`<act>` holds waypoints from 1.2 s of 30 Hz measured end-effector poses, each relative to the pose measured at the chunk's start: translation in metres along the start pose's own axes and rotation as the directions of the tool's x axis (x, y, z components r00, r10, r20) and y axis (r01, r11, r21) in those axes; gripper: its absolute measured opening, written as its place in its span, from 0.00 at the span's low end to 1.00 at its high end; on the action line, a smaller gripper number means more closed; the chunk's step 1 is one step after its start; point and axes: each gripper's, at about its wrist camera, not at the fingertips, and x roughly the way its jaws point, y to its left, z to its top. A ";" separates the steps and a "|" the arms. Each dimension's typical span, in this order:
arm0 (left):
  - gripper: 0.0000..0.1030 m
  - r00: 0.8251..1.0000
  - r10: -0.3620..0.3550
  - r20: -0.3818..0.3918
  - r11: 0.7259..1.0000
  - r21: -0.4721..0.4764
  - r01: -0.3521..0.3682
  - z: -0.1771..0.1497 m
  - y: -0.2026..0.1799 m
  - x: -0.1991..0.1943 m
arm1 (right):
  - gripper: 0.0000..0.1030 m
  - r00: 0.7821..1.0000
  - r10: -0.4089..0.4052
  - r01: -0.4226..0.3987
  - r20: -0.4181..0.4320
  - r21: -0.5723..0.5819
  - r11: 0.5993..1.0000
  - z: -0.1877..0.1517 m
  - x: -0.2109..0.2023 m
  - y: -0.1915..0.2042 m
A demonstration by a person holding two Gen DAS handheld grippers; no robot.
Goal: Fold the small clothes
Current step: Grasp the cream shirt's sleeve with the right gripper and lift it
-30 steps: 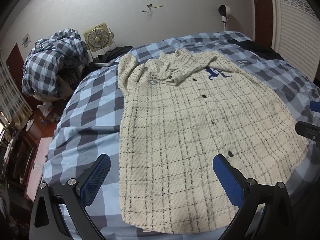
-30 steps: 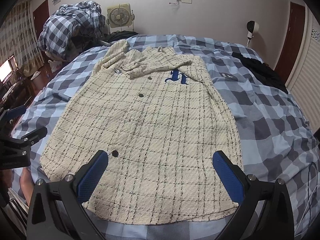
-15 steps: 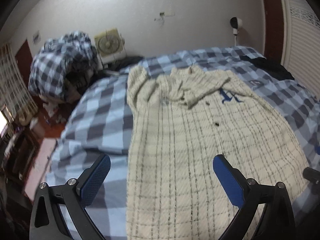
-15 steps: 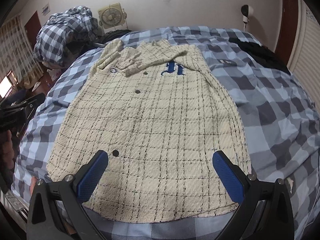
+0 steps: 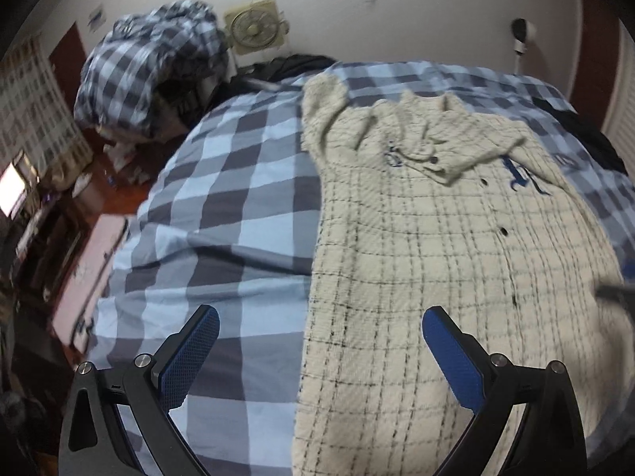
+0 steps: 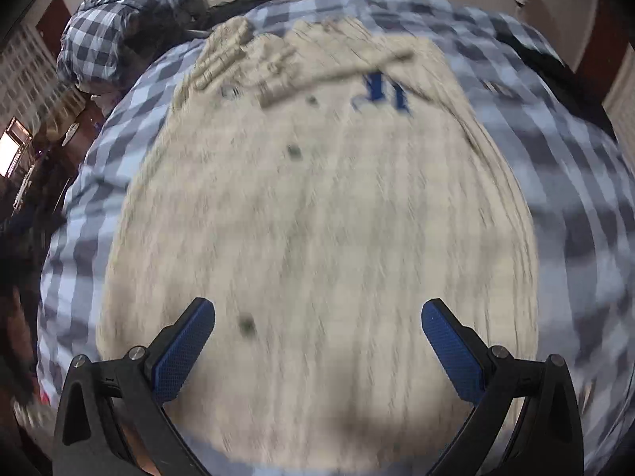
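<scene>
Both cameras have shifted since a second ago: the left view has swung left, so the garment now fills only its right half, and the right view has moved in closer over the cloth and is heavily motion-blurred.

Left hand-held gripper [image 5: 320, 351]: fingers spread wide, holding nothing, above the garment's left edge near the hem. Right hand-held gripper [image 6: 318, 347]: fingers spread wide, empty, over the hem area.

Cream shirt [image 5: 436, 261] lies flat, front up, on the bed [image 5: 222, 198], which has a blue-and-grey check cover. Fabric is textured cream with a thin black windowpane check. Dark buttons [image 5: 504, 232] run down the centre. One sleeve is folded across the chest. Blue embroidered emblem [image 6: 381, 93] on the chest; letters not legible. Small blue mark near the collar, unreadable.
</scene>
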 end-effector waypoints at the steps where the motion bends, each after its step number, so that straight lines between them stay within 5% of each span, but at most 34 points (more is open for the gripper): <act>1: 1.00 1.000 -0.014 -0.009 1.000 -0.015 0.013 0.001 0.002 0.003 | 0.99 1.000 -0.004 0.004 0.008 -0.014 1.000 0.028 0.010 0.012; 5: 1.00 0.999 -0.050 -0.014 0.998 -0.040 0.049 0.003 0.006 0.005 | 0.99 0.994 -0.108 0.108 0.009 -0.067 0.992 0.103 0.061 0.048; 11: 1.00 0.996 -0.086 -0.026 0.994 -0.074 0.084 0.007 0.012 0.012 | 0.99 0.950 -0.306 0.286 -0.057 -0.228 0.931 0.178 0.159 0.102; 16: 1.00 0.993 -0.111 -0.049 0.988 -0.117 0.104 0.007 0.019 0.019 | 0.99 0.962 -0.262 0.250 -0.076 -0.138 0.958 0.201 0.187 0.102; 18: 1.00 0.989 -0.133 -0.062 0.982 -0.145 0.123 0.008 0.022 0.022 | 0.81 0.957 -0.273 0.261 -0.095 -0.122 0.958 0.202 0.194 0.099; 19: 1.00 0.988 -0.143 -0.065 0.979 -0.156 0.131 0.008 0.023 0.022 | 0.55 0.955 -0.276 0.263 -0.108 -0.127 0.957 0.201 0.197 0.097; 21: 1.00 0.986 -0.151 -0.065 0.977 -0.165 0.139 0.008 0.024 0.022 | 0.47 0.962 -0.252 0.237 -0.101 -0.143 0.961 0.200 0.197 0.098; 23: 1.00 0.987 -0.150 -0.059 0.976 -0.170 0.138 0.008 0.026 0.020 | 0.23 0.964 -0.261 0.249 -0.041 -0.192 0.949 0.192 0.184 0.102; 24: 1.00 0.988 -0.147 -0.057 0.976 -0.174 0.135 0.008 0.027 0.019 | 0.23 0.967 -0.251 0.238 -0.041 -0.194 0.952 0.190 0.179 0.102; 27: 1.00 0.987 -0.150 -0.049 0.971 -0.196 0.138 0.009 0.032 0.016 | 0.19 0.996 -0.088 0.087 -0.006 -0.069 0.994 0.194 0.141 0.086; 30: 1.00 0.987 -0.157 -0.036 0.965 -0.217 0.146 0.009 0.037 0.013 | 0.18 0.996 0.074 -0.078 0.055 0.072 0.994 0.207 0.090 0.073; 33: 1.00 0.989 -0.145 -0.032 0.968 -0.211 0.135 0.009 0.038 0.012 | 0.18 0.968 0.218 -0.234 0.128 0.133 0.963 0.216 0.043 0.088; 36: 1.00 0.989 -0.141 -0.043 0.969 -0.211 0.129 0.008 0.039 0.015 | 0.29 0.904 0.398 -0.424 0.158 0.204 0.882 0.211 0.017 0.118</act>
